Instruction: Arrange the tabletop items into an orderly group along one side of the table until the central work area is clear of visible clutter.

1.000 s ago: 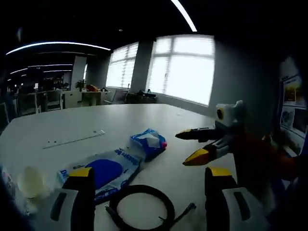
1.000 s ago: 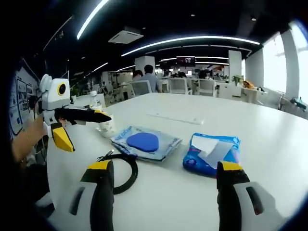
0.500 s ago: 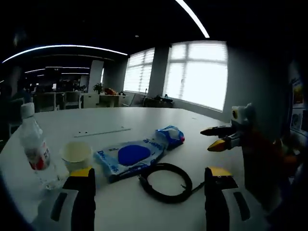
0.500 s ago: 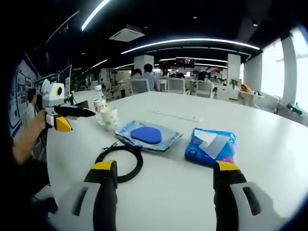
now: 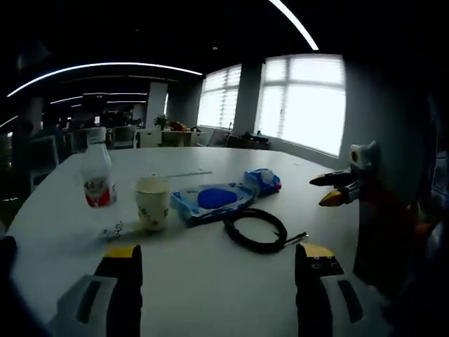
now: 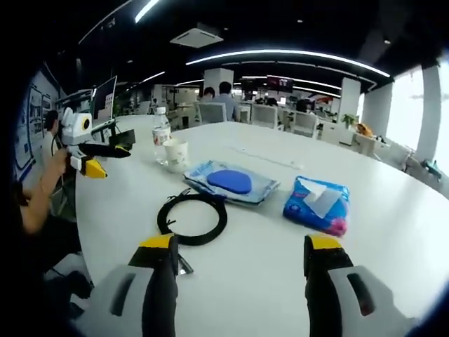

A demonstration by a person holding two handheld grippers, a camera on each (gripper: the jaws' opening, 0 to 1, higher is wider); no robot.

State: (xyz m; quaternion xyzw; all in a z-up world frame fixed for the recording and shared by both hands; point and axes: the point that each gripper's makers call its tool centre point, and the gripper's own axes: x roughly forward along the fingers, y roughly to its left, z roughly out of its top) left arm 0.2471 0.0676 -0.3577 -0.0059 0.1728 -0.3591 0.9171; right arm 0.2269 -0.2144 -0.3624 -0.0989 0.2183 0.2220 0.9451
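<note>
On the white table (image 5: pixel 210 281) lie a water bottle (image 5: pixel 97 179), a paper cup (image 5: pixel 152 203), a blue-and-white packet (image 5: pixel 214 200), a blue tissue pack (image 5: pixel 263 181) and a black cable coil (image 5: pixel 256 229). My left gripper (image 5: pixel 219 253) hangs open above the near table edge, well short of them. The right gripper view has the same row: bottle (image 6: pixel 162 144), cup (image 6: pixel 176 154), packet (image 6: pixel 231 182), tissue pack (image 6: pixel 317 203), cable (image 6: pixel 191 217). My right gripper (image 6: pixel 240 244) is open and holds nothing. Each gripper appears in the other's view, right gripper (image 5: pixel 319 192) and left gripper (image 6: pixel 116 161), both open.
Office desks, chairs and seated people (image 6: pixel 223 98) fill the room beyond the table. Bright windows (image 5: pixel 309 102) stand behind the far side. A person's hand (image 6: pixel 50 184) holds the left gripper at the table's edge. Bare table surface (image 6: pixel 393 210) stretches past the tissue pack.
Both cameras have pulled back from the table, so the items look smaller and farther. The bottle and cup have come into the left gripper view. Nothing on the table moved.
</note>
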